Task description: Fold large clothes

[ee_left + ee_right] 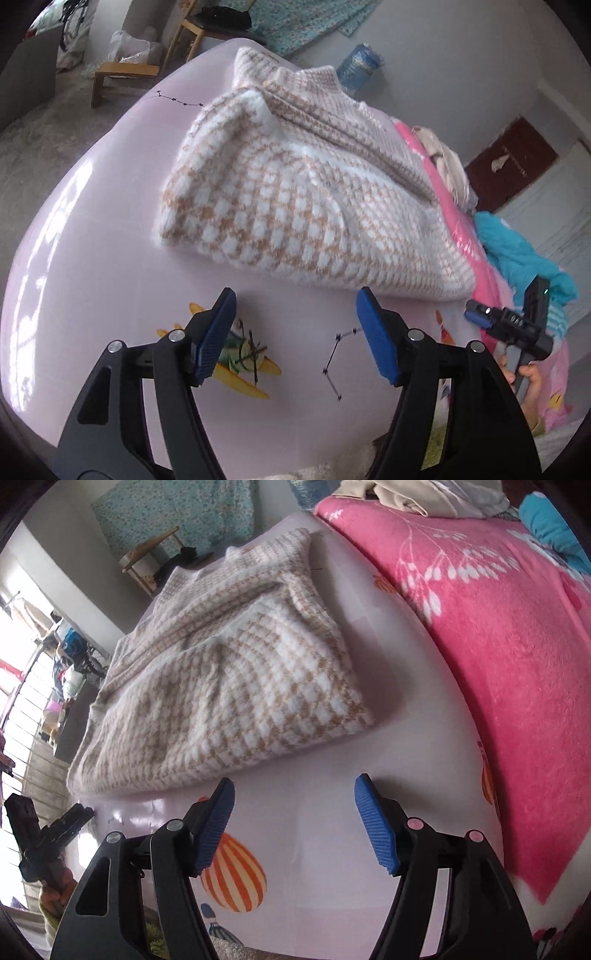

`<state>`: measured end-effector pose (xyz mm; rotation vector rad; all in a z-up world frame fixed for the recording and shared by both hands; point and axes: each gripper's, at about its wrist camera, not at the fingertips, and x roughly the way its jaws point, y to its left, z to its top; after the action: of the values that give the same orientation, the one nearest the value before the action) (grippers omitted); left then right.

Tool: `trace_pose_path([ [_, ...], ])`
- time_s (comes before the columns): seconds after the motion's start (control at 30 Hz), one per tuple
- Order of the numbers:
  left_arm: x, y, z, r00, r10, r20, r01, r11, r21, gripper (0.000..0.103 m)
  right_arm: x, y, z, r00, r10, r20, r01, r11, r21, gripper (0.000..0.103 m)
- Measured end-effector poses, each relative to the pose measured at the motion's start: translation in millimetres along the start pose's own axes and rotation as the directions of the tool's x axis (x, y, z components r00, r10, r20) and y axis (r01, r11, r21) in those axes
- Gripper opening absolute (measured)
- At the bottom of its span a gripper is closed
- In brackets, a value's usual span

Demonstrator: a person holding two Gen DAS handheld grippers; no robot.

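A fluffy white-and-tan checked sweater (295, 199) lies folded over itself on the pale pink bed sheet (92, 240). My left gripper (295, 306) is open just short of the sweater's near edge, with nothing between its blue pads. In the right wrist view the same sweater (229, 686) lies ahead, and my right gripper (295, 790) is open just before its near edge, holding nothing. The right gripper (476, 314) also shows at the right of the left wrist view, held in a hand. The left gripper (83, 812) appears at the lower left of the right wrist view.
A bright pink flowered blanket (498, 646) covers the bed beside the sweater. Beige clothes (424, 494) and a teal garment (517, 251) lie piled beyond it. Wooden stools (122, 74) and a blue water jug (360, 64) stand past the bed's far end. A railing (26, 709) shows at the left.
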<state>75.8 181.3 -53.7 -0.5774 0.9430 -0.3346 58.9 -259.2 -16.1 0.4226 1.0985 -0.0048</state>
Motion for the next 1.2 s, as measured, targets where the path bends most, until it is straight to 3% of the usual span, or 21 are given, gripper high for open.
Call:
trace_pose_path([
  [0.13, 7.4, 22.4, 16.9, 0.992, -0.096, 0.077, 0.108, 0.980, -0.168, 0.065, 11.5, -1.3, 11.7, 0.997, 0.027, 0.070, -0.031, 0.998, 0.056, 0.067],
  [0.2, 10.8, 26.7, 21.5, 0.987, -0.110, 0.113, 0.133, 0.966, -0.223, 0.065, 15.9, 1.2, 14.9, 0.993, 0.040, 0.111, -0.050, 0.995, 0.089, 0.074],
  [0.3, 12.3, 22.5, 22.7, 0.985, -0.077, 0.157, 0.117, 0.958, -0.260, 0.062, 21.6, 8.3, 13.3, 0.980, 0.003, 0.199, -0.032, 0.989, 0.142, 0.076],
  [0.43, 15.7, 13.2, 23.1, 0.981, 0.043, 0.190, 0.012, 0.959, -0.282, 0.041, 27.0, 15.9, 13.3, 0.957, -0.051, 0.287, -0.008, 0.980, 0.199, 0.076],
  [0.5, 17.7, 6.6, 25.7, 0.976, 0.112, 0.185, -0.063, 0.966, -0.249, 0.031, 30.7, 22.5, 15.7, 0.952, -0.104, 0.288, 0.049, 0.980, 0.190, 0.059],
  [0.57, 18.5, -4.7, 28.1, 0.968, 0.173, 0.183, -0.140, 0.974, -0.181, 0.024, 34.8, 22.8, 20.3, 0.958, -0.106, 0.267, 0.062, 0.983, 0.171, 0.028],
  [0.63, 12.9, -18.9, 29.8, 0.951, 0.228, 0.206, -0.213, 0.973, -0.093, 0.013, 31.1, 26.1, 24.2, 0.959, -0.101, 0.263, 0.068, 0.989, 0.134, 0.019],
  [0.8, -20.1, -59.1, 30.6, 0.910, 0.253, 0.329, -0.289, 0.955, 0.066, 0.008, -9.2, 58.7, 28.0, 0.919, -0.110, 0.378, 0.124, 0.992, -0.014, 0.012],
  [0.9, -41.1, -79.9, 32.4, 0.899, 0.225, 0.375, -0.290, 0.949, 0.127, 0.008, -37.0, 74.2, 31.3, 0.892, -0.083, 0.445, 0.127, 0.989, -0.069, 0.009],
  [1.07, -70.9, -94.1, 32.0, 0.908, 0.167, 0.384, -0.252, 0.950, 0.183, 0.007, -68.9, 72.0, 30.7, 0.877, -0.038, 0.479, 0.088, 0.993, -0.083, 0.008],
  [1.2, -92.1, -90.7, 20.9, 0.929, 0.162, 0.332, -0.237, 0.951, 0.200, 0.008, -84.8, 64.5, 13.9, 0.905, -0.011, 0.425, 0.058, 0.994, -0.096, 0.008],
])
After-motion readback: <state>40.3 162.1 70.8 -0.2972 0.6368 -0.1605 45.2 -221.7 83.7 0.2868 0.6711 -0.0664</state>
